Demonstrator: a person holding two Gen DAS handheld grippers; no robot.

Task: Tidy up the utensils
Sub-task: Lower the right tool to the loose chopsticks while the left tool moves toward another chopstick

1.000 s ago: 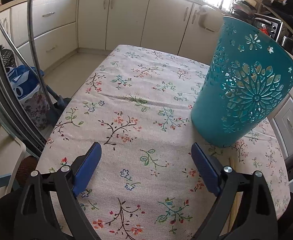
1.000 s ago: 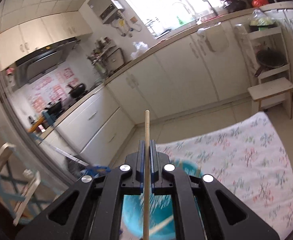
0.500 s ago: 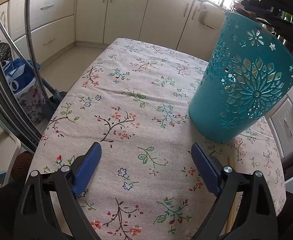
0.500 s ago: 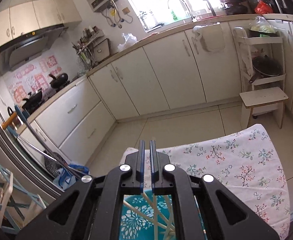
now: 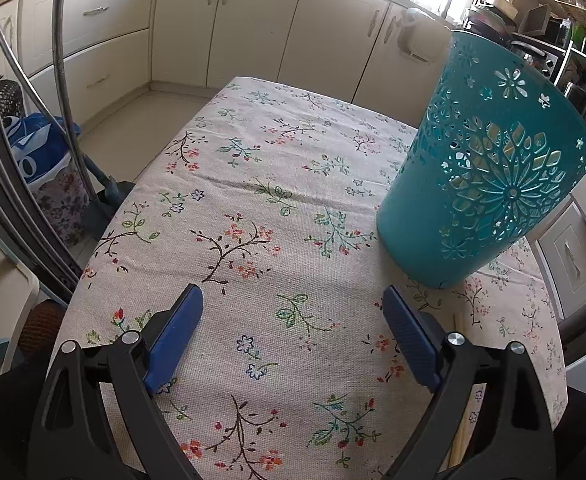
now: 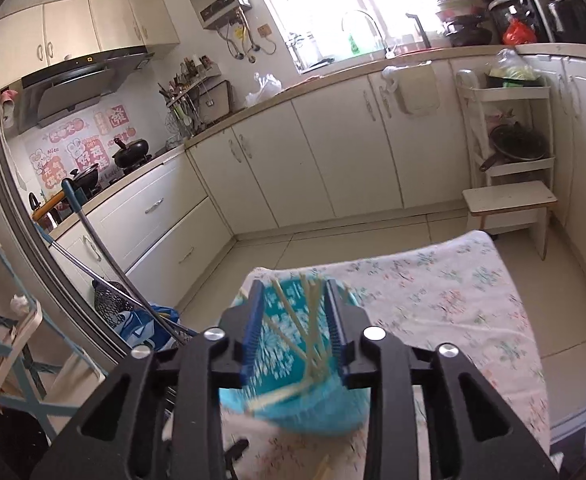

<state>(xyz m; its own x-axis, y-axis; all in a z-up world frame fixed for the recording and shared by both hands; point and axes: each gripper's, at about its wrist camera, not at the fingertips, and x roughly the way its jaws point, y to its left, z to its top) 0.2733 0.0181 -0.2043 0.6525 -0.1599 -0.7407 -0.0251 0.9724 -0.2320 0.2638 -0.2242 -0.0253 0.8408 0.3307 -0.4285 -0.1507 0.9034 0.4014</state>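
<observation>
Right wrist view: gripper (image 6: pixel 295 316) now opening, chopstick no longer between its pads.

Cream cabinets (image 6: pixel 333 152) line the kitchen walls from nine to two o'clock. A bright window (image 6: pixel 333 4) glows at twelve, a range hood (image 6: pixel 77 80) at ten, pale floor tiles (image 6: pixel 333 248) below.

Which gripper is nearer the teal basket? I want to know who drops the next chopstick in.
Right. The right gripper hangs just above the teal basket, jaws opening and empty; the left gripper sits apart, low over the tablecloth.
</observation>
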